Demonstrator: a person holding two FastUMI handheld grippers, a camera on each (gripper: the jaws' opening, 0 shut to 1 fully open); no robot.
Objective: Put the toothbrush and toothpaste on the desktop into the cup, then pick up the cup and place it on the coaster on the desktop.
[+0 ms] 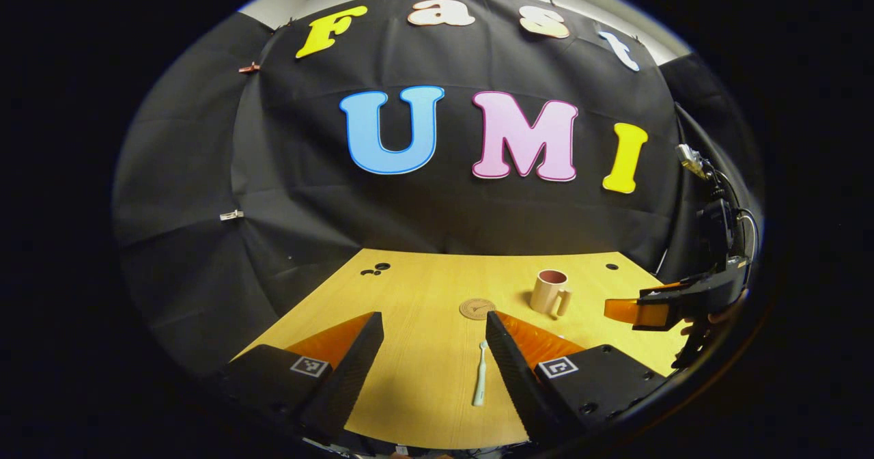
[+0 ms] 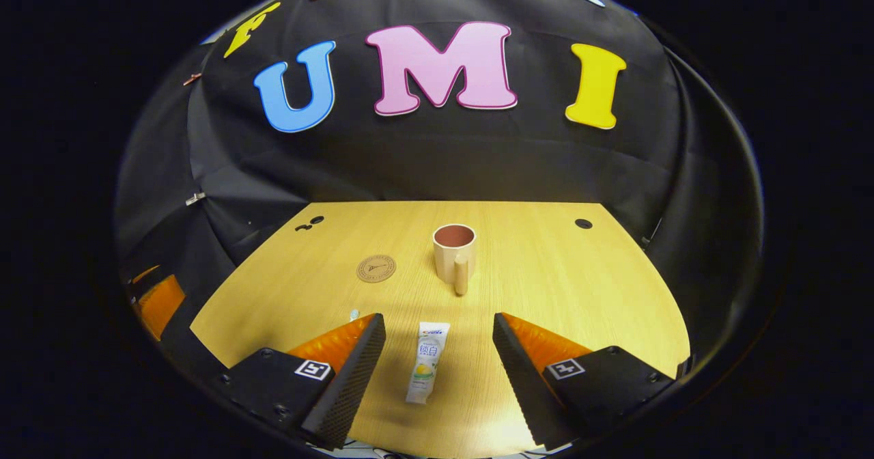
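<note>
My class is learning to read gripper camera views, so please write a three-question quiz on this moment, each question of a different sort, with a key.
1. True or false: the toothpaste already stands in the cup.
2. Multiple choice: in the left gripper view, what lies on the desktop between the open fingers of the left gripper? A. toothbrush B. coaster C. cup
3. Fill in: in the right gripper view, the right gripper is ____, with the toothpaste lying flat between its fingers.

Key: 1. false; it lies on the desktop, the cup looks empty. 2. A. 3. open.
</note>
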